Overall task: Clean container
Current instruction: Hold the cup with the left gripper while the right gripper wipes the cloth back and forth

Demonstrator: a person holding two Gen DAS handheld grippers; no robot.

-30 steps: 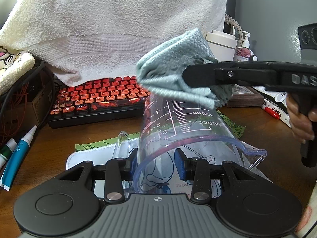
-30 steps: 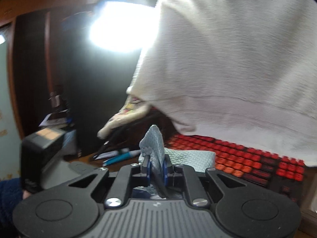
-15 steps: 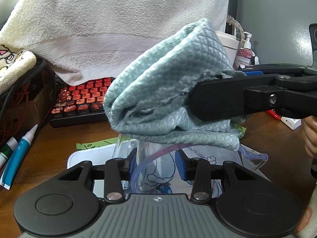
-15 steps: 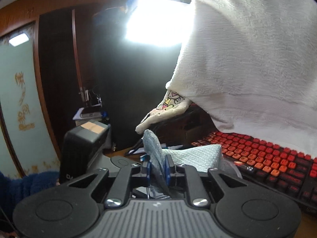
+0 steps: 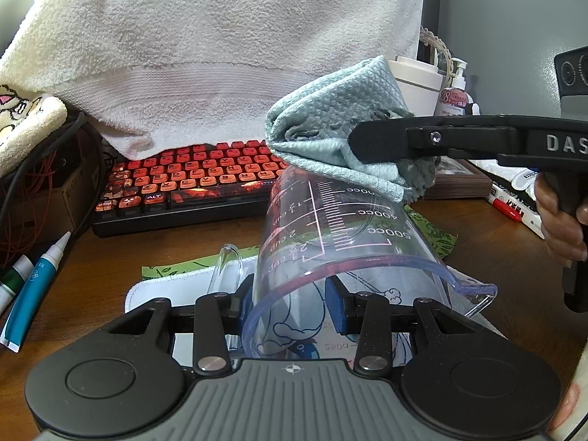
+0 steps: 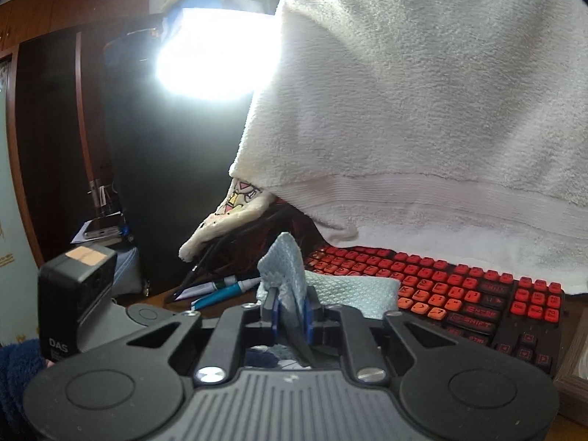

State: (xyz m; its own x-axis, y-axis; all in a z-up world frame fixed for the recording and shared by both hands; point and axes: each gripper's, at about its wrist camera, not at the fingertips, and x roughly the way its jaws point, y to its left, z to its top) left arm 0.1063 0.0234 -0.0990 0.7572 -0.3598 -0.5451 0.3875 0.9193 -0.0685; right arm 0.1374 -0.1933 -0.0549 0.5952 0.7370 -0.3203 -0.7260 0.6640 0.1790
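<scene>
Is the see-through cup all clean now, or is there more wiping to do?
Picking up looks done: the left gripper clamps the measuring cup's rim, tipped on its side, and the right gripper pinches the blue-green cloth. Right now the cloth rests against the cup's far, bottom end. The inside hasn't been reached at this moment, and I cannot tell how clean it is.

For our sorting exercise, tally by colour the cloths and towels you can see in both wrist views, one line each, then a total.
Blue-grey waffle-weave cleaning cloth: 1
White terry towel hanging behind the keyboard: 1
Cream towel with cartoon print: 1
Total: 3
</scene>
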